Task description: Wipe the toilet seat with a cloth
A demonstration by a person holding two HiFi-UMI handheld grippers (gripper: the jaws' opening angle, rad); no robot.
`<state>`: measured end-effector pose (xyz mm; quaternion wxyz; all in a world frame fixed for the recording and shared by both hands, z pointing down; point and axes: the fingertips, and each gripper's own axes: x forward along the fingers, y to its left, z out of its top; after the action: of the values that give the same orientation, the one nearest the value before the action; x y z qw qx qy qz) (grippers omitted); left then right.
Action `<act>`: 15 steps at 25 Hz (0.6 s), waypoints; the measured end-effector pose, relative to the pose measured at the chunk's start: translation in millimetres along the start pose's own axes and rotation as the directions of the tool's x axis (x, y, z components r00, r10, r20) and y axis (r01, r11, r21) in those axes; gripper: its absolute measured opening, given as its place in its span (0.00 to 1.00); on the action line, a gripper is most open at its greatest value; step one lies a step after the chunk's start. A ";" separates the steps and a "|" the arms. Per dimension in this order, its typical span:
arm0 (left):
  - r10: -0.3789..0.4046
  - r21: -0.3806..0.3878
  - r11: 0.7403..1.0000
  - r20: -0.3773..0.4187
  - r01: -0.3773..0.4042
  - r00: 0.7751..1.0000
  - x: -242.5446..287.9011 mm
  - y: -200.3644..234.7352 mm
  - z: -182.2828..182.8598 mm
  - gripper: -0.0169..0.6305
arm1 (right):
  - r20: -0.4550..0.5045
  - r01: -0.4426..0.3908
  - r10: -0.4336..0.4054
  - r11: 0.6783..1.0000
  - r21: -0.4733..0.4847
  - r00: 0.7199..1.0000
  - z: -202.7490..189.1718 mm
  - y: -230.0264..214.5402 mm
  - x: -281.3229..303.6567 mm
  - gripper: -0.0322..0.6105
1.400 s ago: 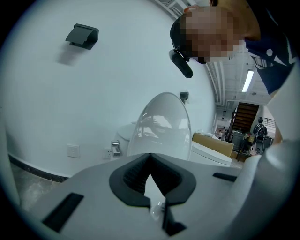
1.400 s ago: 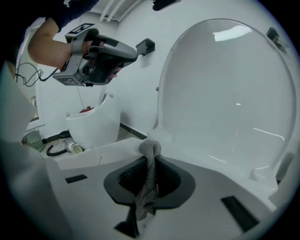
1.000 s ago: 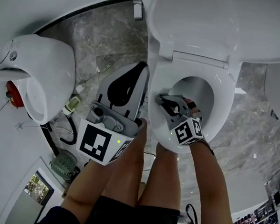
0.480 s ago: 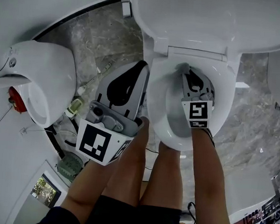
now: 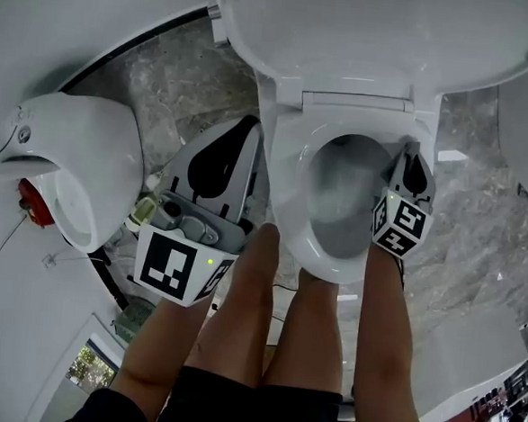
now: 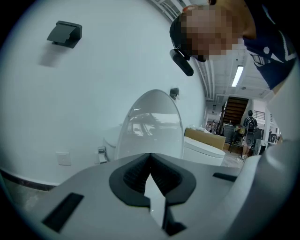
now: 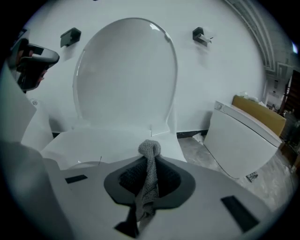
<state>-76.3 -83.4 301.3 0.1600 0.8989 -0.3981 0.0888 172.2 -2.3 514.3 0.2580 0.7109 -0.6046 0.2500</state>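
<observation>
Two worries: the grey knitted cloth (image 7: 149, 171) is pinched in the right tongs (image 7: 149, 157) by one thin fold, with only a small tuft poking out in front. Dragging it along the toilet seat (image 5: 290, 185) may tug it free into the bowl (image 5: 337, 197), or let hard plastic scrape the seat. Only the right gripper view shows that grip. The head view hides the cloth but places those tongs at the seat's right side. The left tongs (image 5: 237, 141), closed on nothing, hang beside the bowl, above the marble floor (image 5: 165, 72).

Grey cloth (image 7: 150, 173) bunched; white toilet seat (image 5: 289, 176) lowered.
</observation>
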 end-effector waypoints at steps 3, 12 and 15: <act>-0.006 0.005 1.000 0.005 0.006 1.000 0.0 -1.9 4.0 0.05 | 0.013 0.003 -0.002 1.000 -0.031 1.000 4.2 9.7 4.5 0.14; 0.002 0.000 1.000 0.003 -0.002 1.000 -5.5 -4.8 3.4 0.05 | -0.009 -0.352 0.360 0.908 -0.228 0.933 10.7 156.8 7.9 0.14; 0.004 0.002 1.000 -0.003 -0.004 1.000 -6.3 -6.4 1.2 0.05 | -0.046 -0.365 0.368 0.885 -0.290 0.929 6.2 158.5 8.3 0.14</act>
<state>-75.7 -75.4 297.0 0.1595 0.8982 -0.3994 0.0910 17.0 -34.0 525.6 0.3058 0.5390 -0.7595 0.1978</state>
